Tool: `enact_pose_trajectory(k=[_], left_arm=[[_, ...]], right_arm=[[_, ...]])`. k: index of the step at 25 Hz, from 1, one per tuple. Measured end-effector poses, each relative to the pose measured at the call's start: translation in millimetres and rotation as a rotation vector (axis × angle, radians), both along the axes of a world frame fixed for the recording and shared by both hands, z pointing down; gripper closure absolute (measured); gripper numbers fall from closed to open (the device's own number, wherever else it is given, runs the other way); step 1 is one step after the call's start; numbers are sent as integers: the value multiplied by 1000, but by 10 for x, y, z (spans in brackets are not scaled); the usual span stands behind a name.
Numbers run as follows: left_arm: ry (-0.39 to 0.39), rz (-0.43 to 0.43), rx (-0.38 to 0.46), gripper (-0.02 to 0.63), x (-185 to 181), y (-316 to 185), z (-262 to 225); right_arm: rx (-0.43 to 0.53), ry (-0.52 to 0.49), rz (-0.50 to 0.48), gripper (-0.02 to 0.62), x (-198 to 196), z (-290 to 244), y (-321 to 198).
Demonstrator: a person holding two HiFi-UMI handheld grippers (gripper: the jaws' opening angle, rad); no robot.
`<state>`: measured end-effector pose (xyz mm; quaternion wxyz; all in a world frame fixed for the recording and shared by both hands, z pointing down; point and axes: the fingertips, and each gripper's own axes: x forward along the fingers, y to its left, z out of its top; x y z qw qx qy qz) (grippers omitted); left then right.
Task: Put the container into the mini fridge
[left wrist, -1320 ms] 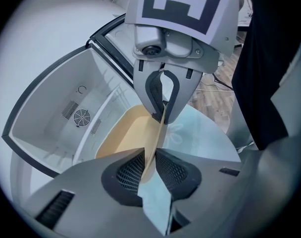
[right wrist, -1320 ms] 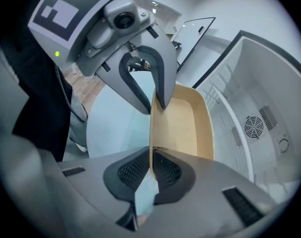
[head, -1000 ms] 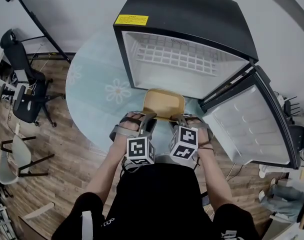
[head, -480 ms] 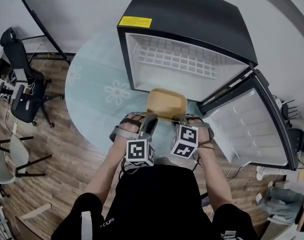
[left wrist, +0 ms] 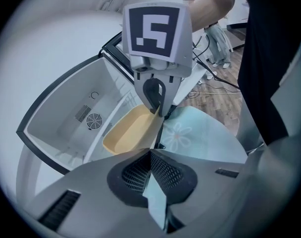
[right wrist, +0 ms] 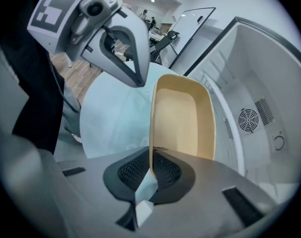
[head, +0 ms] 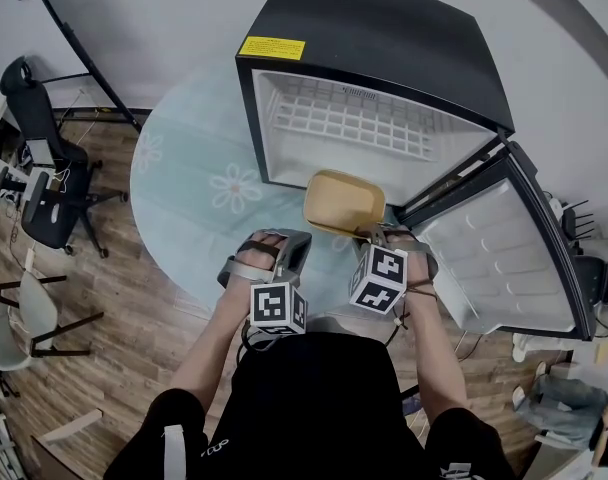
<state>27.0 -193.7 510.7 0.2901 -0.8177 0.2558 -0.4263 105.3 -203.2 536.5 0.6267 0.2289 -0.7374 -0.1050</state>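
Jaws on the right gripper (right wrist: 151,165) pinch the container (head: 344,203) rim — the left gripper (left wrist: 150,155) has them closed, empty; slide it level into the fridge (head: 374,58).

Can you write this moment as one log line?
right gripper: shut on container rim | left gripper: shut, empty | mini fridge: open, container not yet inside

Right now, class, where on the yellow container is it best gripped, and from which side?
Grip the thin near rim of the container from the person's side: its open top exposes that wall, and the far end faces the mini fridge.
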Motion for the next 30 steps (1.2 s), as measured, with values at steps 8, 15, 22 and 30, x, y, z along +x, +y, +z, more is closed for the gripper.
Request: enact_pose_trajectory(k=[8,15,22,30], left_arm=[[-16,20,-19,591,33,8,56],[-40,32,-35,591,64,-38,92],[-64,20,-45,591,60,-162,90],[-75,13,-48,591,26,-227,101]], right_arm=[[51,10,-18,575,-30,-386,-226],[95,45,-45,575,-33,-713,-407],[150,68,-38,575,42,-928,-633],[169,91,-37,575,102,-1040,-963]])
